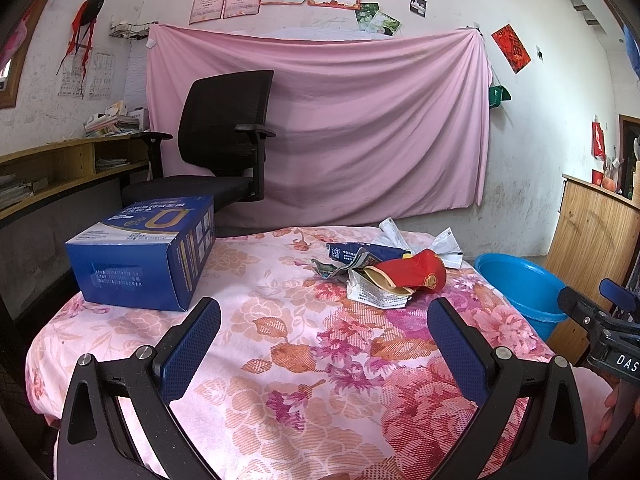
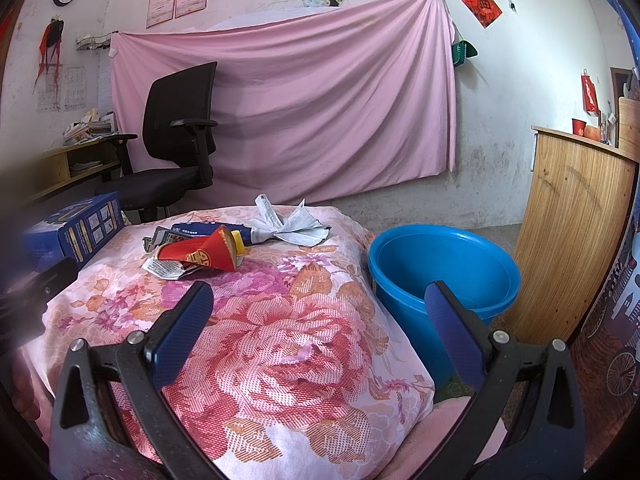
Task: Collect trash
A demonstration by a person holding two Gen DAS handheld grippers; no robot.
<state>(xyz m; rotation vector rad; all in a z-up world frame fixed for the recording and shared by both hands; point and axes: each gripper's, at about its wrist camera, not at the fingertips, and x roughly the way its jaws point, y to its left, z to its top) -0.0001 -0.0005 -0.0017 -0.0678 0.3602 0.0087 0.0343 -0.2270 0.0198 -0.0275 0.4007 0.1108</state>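
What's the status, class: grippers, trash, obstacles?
Left gripper and right gripper open, empty. Trash pile untouched on floral cloth. Blue bucket empty. Nothing blocking.

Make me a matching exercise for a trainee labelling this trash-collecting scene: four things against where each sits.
Things:
1. blue box
2. red packet
3. blue bucket
4. office chair

Places:
A. on the floor, right of the table
B. behind the table, before the pink sheet
C. in the trash pile on the tablecloth
D. on the table's left side

Pairs: 1-D, 2-C, 3-A, 4-B
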